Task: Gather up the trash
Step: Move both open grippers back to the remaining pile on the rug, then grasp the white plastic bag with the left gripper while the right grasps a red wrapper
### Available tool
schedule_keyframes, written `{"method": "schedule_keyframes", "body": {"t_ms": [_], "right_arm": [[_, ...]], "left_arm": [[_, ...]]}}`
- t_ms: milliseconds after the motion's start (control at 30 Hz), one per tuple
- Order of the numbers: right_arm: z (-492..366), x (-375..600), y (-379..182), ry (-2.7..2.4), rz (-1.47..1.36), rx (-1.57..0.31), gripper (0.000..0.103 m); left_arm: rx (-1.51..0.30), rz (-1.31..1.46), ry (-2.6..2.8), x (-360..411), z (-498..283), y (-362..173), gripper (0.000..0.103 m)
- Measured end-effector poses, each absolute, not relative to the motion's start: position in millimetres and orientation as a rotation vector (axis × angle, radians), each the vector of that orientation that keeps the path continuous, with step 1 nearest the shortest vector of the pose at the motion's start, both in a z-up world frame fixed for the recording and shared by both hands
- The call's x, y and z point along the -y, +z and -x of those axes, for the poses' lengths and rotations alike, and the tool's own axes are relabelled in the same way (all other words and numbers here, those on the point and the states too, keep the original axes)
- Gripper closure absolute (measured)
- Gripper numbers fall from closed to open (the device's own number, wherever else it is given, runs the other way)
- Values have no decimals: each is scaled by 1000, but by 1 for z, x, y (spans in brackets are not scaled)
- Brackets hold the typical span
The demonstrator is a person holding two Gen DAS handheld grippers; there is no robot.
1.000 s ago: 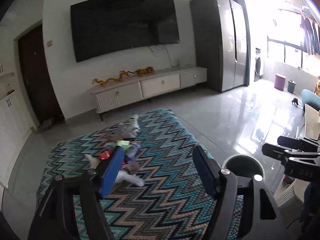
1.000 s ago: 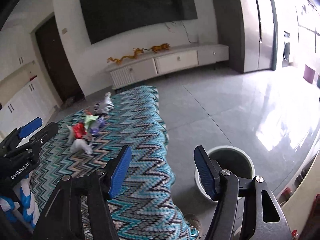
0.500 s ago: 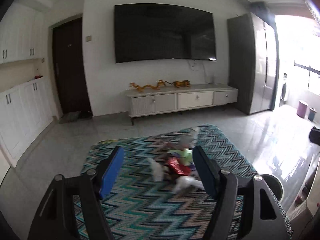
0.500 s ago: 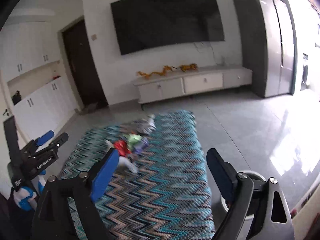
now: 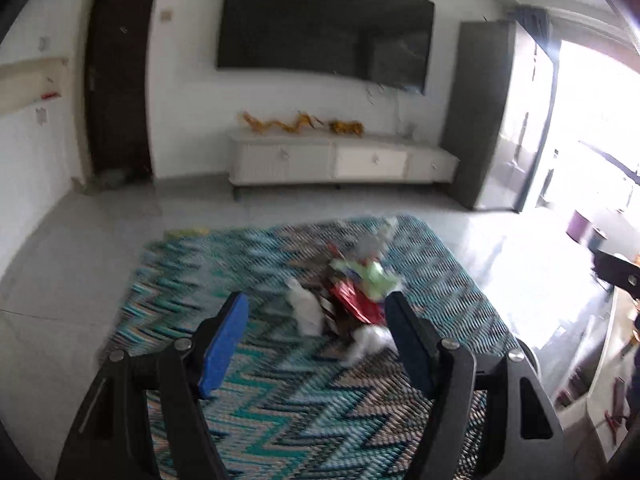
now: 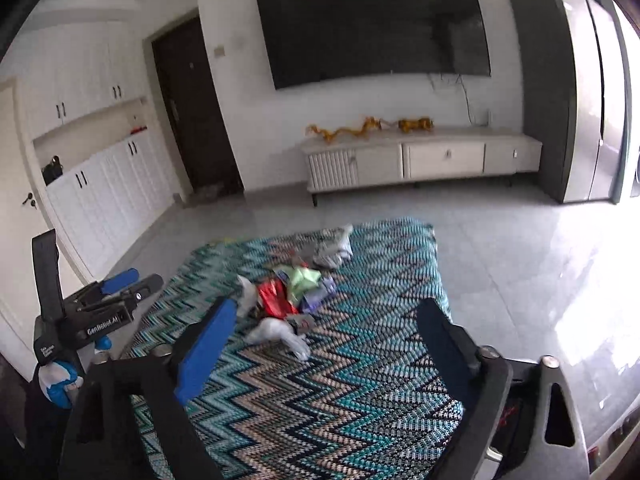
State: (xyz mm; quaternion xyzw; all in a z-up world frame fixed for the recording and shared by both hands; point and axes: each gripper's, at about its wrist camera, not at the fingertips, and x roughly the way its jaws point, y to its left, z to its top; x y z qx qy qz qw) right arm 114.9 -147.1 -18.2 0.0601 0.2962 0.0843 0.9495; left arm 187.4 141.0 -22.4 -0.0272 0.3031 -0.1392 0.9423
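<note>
1. A zigzag-patterned cloth in teal, black and tan (image 6: 360, 380) covers a low table in a living room; at its middle lies a loose pile of trash (image 6: 296, 296), stretching lengthwise from the near left toward the far right edge.
2. The right gripper (image 6: 324, 336) hovers short of the pile, nothing between its jaws, which stand wide after just closing a little.
3. The left gripper (image 5: 316, 332) points at the same heap, jaws parted and empty.
4. Within the pile, a crumpled white tissue (image 6: 280, 332) lies nearest, a red wrapper (image 6: 274, 298) and a pale green wrapper (image 6: 304, 278) behind it, a grey-white wad (image 6: 334, 250) farthest.
5. A clean pick likely means approaching low, straddling one piece across its narrow side, and closing fully before lifting.
</note>
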Motion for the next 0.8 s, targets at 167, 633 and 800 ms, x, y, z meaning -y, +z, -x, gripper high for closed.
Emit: {"method": "schedule_keyframes", "body": {"t_ms": [167, 633, 800], "right_arm": [[-148, 161, -51, 162, -145, -670, 30], [-227, 153, -114, 215, -104, -813, 34], [-250, 130, -133, 295, -80, -851, 41]], "left_arm": [[-724, 68, -339, -111, -224, -65, 33], [-891, 133, -244, -72, -272, -153, 32], [-884, 175, -325, -84, -262, -154, 57]]}}
